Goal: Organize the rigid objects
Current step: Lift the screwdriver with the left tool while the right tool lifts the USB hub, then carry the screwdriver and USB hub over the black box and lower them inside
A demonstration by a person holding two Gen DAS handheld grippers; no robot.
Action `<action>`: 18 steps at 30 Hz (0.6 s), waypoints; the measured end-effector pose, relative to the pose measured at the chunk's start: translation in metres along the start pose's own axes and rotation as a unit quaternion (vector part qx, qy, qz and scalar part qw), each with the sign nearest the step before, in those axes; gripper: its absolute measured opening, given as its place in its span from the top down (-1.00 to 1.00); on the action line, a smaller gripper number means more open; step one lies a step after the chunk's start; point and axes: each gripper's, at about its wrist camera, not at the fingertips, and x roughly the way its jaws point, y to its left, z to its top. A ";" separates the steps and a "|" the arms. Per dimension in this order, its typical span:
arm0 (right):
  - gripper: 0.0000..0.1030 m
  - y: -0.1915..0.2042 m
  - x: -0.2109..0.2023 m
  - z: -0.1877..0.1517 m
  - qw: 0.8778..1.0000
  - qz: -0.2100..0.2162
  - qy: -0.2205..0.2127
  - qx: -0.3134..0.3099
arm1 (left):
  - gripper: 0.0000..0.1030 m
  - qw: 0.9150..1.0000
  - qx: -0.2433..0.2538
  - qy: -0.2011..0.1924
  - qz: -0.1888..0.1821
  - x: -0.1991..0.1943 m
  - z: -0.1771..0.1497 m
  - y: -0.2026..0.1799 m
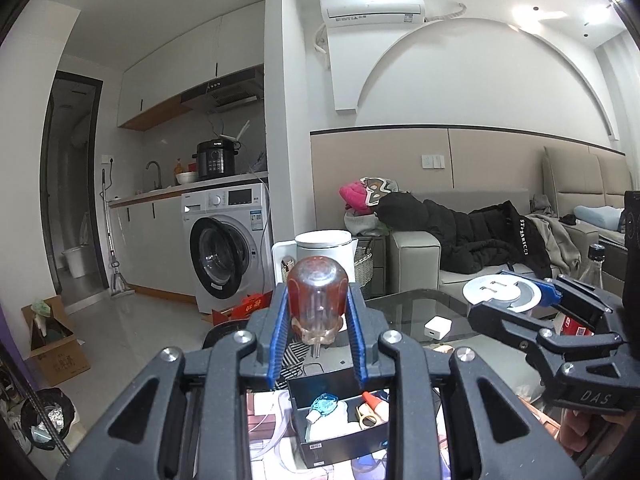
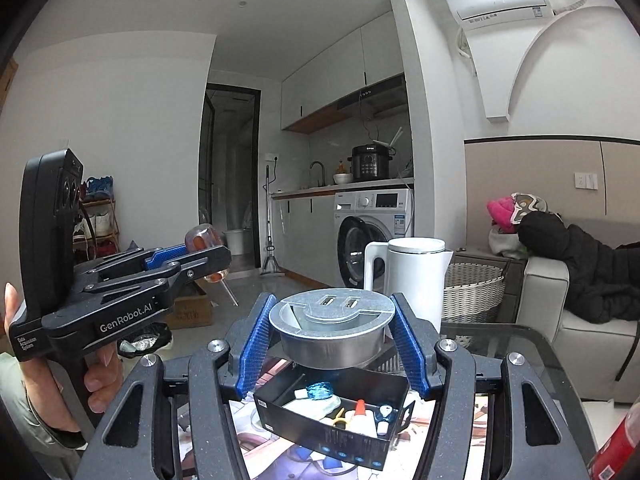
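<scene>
- Left tongs [image 1: 318, 320]: blue pads pinched on either side of a screwdriver [image 1: 317, 300], gripping its translucent amber handle. The handle's rounded end points up and away from the camera; the metal shaft hangs below the pads. In the right wrist view the same tongs [image 2: 208, 258] appear at left, held by a hand [image 2: 100, 376], with the screwdriver [image 2: 204, 240] tilted and its shaft slanting down.
- Right tongs [image 2: 332, 336]: blue pads closed against the sides of a round metal socket module [image 2: 332, 324], a silver cylinder whose flat top carries two USB-type slots. It is held aloft, level, top face upward. In the left wrist view it shows at right as a silver disc [image 1: 502, 292] in the right tongs [image 1: 520, 300].
- Black box [image 2: 320, 436]: open-topped, resting on the tabletop below both held items. It contains small articles, among them a crinkled blue piece [image 2: 320, 390], a white tube with a red cap [image 2: 360, 410] and a brass-coloured ring item [image 1: 368, 420].
- Tabletop [image 1: 404, 312]: dark glass, carrying a small white charger block [image 1: 438, 328] beyond the box.
- White electric kettle [image 2: 412, 280]: upright, behind the socket module at the far side of the tabletop.
- Woven basket [image 2: 472, 292]: on the floor beside a pale sofa [image 2: 576, 332] strewn with dark clothing.
- Washing machine [image 1: 228, 248]: front-loading, under the kitchen counter, with a black pressure cooker [image 1: 216, 160] above it.
- Air conditioner [image 1: 372, 4]: wall-mounted near the ceiling.
</scene>
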 end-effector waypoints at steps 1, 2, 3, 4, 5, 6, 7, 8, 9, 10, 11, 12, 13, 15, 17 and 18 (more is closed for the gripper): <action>-0.13 0.000 0.002 0.000 1.000 0.001 0.000 0.000 | 0.51 1.000 -0.001 0.000 0.000 0.001 0.000 0.000; -0.13 0.000 0.003 0.001 1.000 0.002 -0.001 0.000 | 0.51 1.000 -0.003 -0.001 -0.001 0.002 0.001 0.000; -0.13 0.001 0.005 0.001 1.000 0.001 0.000 -0.001 | 0.51 1.000 -0.005 -0.001 -0.002 0.004 0.001 0.001; -0.13 0.002 0.007 0.001 1.000 0.001 -0.001 -0.001 | 0.51 1.000 -0.006 -0.001 -0.002 0.004 0.000 0.001; -0.13 0.002 0.010 0.002 1.000 0.000 -0.002 -0.001 | 0.51 1.000 -0.007 -0.001 -0.002 0.007 0.000 0.001; -0.13 0.003 0.013 0.001 1.000 0.000 0.001 -0.001 | 0.51 1.000 -0.009 -0.001 -0.002 0.010 0.000 0.002; -0.13 0.002 0.015 0.002 1.000 -0.001 0.001 0.001 | 0.51 1.000 -0.012 0.001 -0.001 0.013 0.001 0.002; -0.13 0.001 0.019 0.002 1.000 -0.001 0.002 0.004 | 0.51 1.000 -0.017 0.003 -0.002 0.016 -0.001 0.004; -0.13 0.000 0.023 0.001 1.000 -0.001 0.004 0.006 | 0.51 1.000 -0.020 0.004 -0.001 0.019 -0.001 0.005; -0.13 -0.001 0.026 0.002 1.000 -0.002 0.005 0.007 | 0.51 1.000 -0.022 0.005 -0.001 0.022 -0.001 0.005; -0.13 -0.002 0.030 0.003 1.000 -0.003 0.005 0.009 | 0.51 1.000 -0.025 0.006 0.000 0.027 -0.001 0.006; -0.13 -0.003 0.035 0.004 1.000 -0.003 0.006 0.009 | 0.51 1.000 -0.027 0.008 0.000 0.030 -0.002 0.006; -0.13 -0.004 0.038 0.004 1.000 -0.005 0.007 0.009 | 0.52 0.999 -0.030 0.011 -0.001 0.035 -0.002 0.008; -0.13 -0.007 0.046 0.005 1.000 -0.009 0.008 0.012 | 0.51 0.999 -0.038 0.015 -0.002 0.043 -0.004 0.008; -0.13 -0.011 0.055 0.005 1.000 -0.013 0.012 0.015 | 0.52 0.999 -0.043 0.018 -0.001 0.052 -0.005 0.009; -0.13 -0.014 0.061 0.004 1.000 -0.016 0.014 0.018 | 0.52 0.999 -0.046 0.020 0.000 0.055 -0.006 0.010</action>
